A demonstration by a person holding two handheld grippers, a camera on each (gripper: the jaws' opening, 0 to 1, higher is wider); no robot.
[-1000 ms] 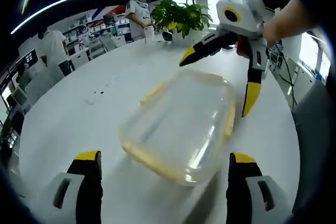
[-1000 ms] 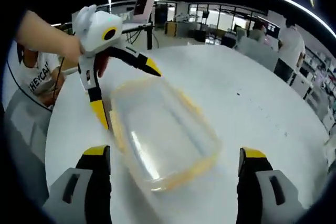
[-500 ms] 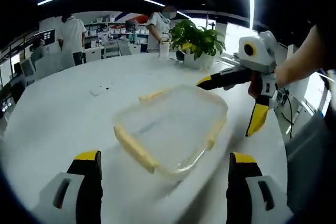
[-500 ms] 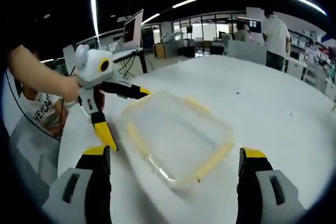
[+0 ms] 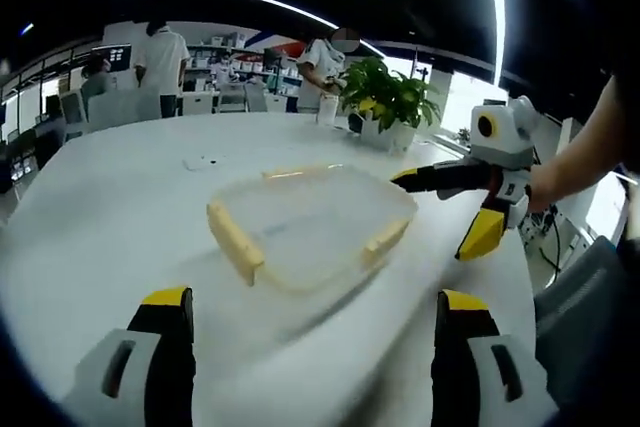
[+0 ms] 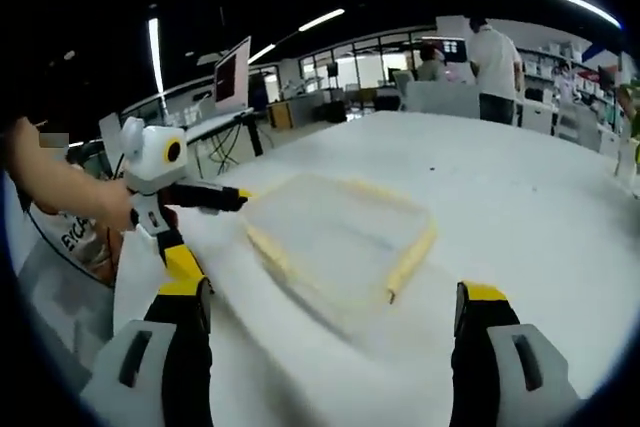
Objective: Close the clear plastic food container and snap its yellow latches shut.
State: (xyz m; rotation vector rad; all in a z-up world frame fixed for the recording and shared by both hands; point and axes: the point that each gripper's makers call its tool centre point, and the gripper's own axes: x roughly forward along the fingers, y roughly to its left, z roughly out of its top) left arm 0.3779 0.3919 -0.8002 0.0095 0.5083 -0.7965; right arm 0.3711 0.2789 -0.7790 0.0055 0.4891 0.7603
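Between our two grippers, on the white surface, lies the container, and that layout decides the next move. Our left gripper has its jaws spread wide and holds nothing; the container sits ahead of it, slightly left of centre, apart from the jaw tips. Our right gripper is likewise spread wide and empty, with the container ahead of it at a similar remove.

From the left gripper view, the right gripper comes in from the right, jaws parted, its upper tip just beside the container's far right corner; we cannot tell whether it touches. From the right gripper view, the left gripper comes in from the left, its upper tip at the container's near left corner.

The lid seems to lie flat on the box, though the blur leaves that unsure. Yellow latches run along the edges; one long latch faces the left gripper, another faces the right. We judge each gripper is about equally near, each with its own long side to press.
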